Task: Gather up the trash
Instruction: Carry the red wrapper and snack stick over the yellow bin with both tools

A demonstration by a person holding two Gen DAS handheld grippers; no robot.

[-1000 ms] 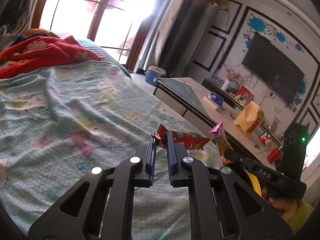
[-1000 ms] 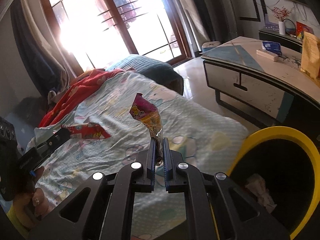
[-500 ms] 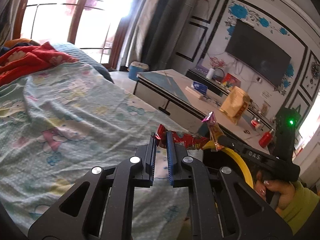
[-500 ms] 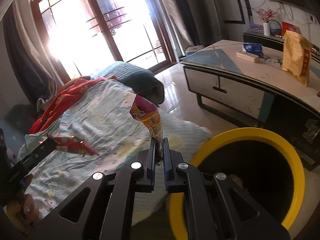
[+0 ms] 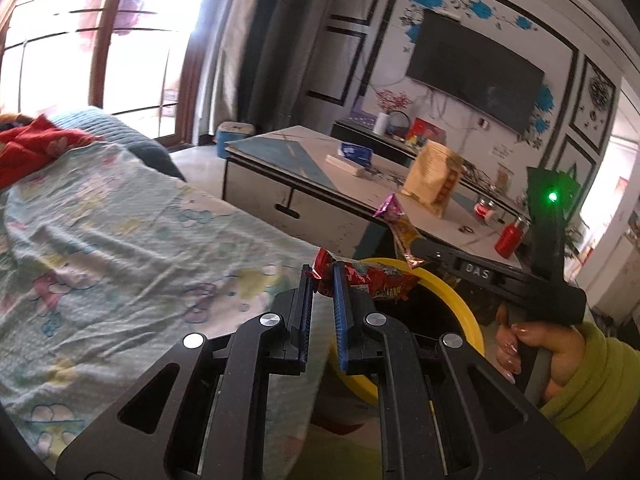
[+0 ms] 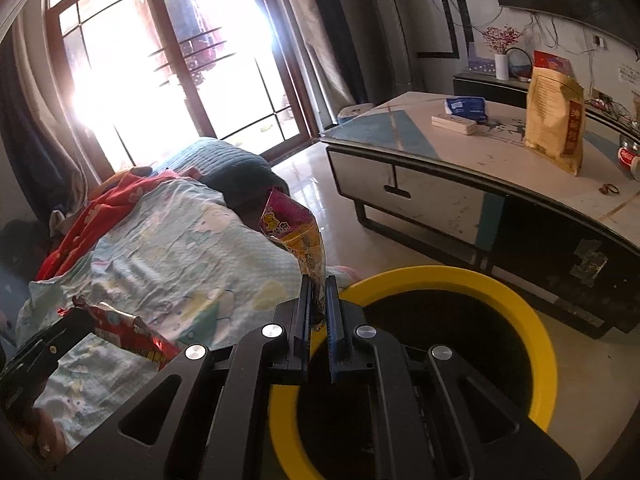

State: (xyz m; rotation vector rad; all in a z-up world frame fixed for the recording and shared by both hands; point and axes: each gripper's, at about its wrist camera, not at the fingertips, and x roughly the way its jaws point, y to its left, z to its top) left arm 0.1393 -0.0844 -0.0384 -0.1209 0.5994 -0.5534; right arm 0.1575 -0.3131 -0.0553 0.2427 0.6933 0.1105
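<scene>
Both hands have swung from over the bed (image 5: 120,240) toward the yellow-rimmed bin (image 6: 460,276). Left gripper (image 5: 322,276) fingers are clamped on the red wrapper (image 5: 372,280), right gripper (image 6: 318,292) fingers on the pink-and-yellow wrapper (image 6: 296,228), both near the rim. Pickup looks done; the drop remains. Whether the dark bin already holds trash is unclear.

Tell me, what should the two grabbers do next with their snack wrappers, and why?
Probably ease the left gripper a bit further over the yellow-rimmed bin, then let go. Its red wrapper hangs only at the rim, while the right gripper already holds its pink-and-yellow wrapper by the bin's mouth.
</scene>
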